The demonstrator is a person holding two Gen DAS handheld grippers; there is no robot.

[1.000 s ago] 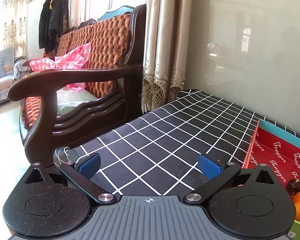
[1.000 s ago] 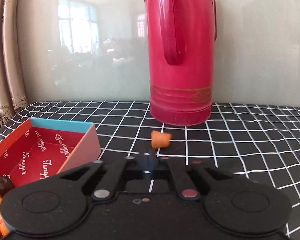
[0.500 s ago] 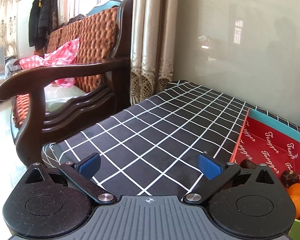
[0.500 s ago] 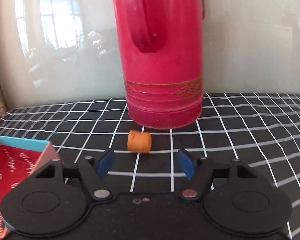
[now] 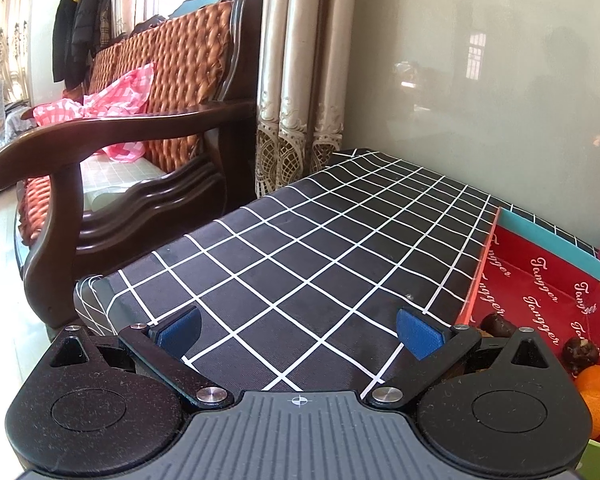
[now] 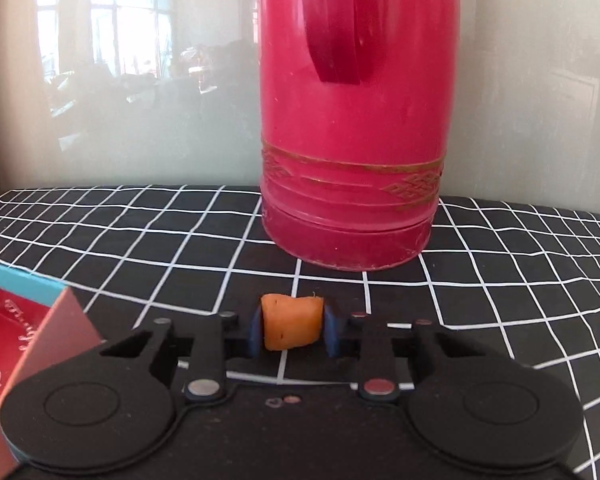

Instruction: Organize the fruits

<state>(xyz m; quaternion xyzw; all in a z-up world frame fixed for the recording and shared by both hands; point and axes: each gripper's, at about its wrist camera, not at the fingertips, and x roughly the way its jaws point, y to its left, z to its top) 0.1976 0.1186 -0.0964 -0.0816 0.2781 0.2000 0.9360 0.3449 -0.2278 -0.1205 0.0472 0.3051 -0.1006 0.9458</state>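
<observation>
- Carrot chunk [image 6: 291,327]: orange, stubby, pinched between the blue pads of the right gripper [image 6: 292,330], just in front of the red flask [image 6: 354,120]
- Right fingers [image 6: 254,330]: just closed in on the chunk, one pad pressed to each flat end; chunk at table level, whether lifted or resting cannot be told
- Flask: upright on the table [image 6: 140,240], handle facing the camera, gold bands near its base, glossy pale wall behind
- Red box [image 6: 16,320]: open, blue rim, at the lower left edge of the right view, well apart from the chunk
- Left gripper [image 5: 299,332]: fingers [image 5: 418,332] spread wide, nothing between them, hanging over bare black cloth with a white grid
- Same box [image 5: 540,280] in the left view: to the right of the left gripper, white script printed on its red lining
- Inside the box, near corner: two oranges [image 5: 594,390] touching each other, two dark brown fruits [image 5: 582,354] just beyond them, partly hidden by the gripper body
- Beyond the table's left end: wooden armchair [image 5: 112,184] with woven orange back, pink checked cloth [image 5: 108,100] on the seat, beige curtain [image 5: 300,80] against the wall, dark coats [image 5: 80,20] hanging far back
</observation>
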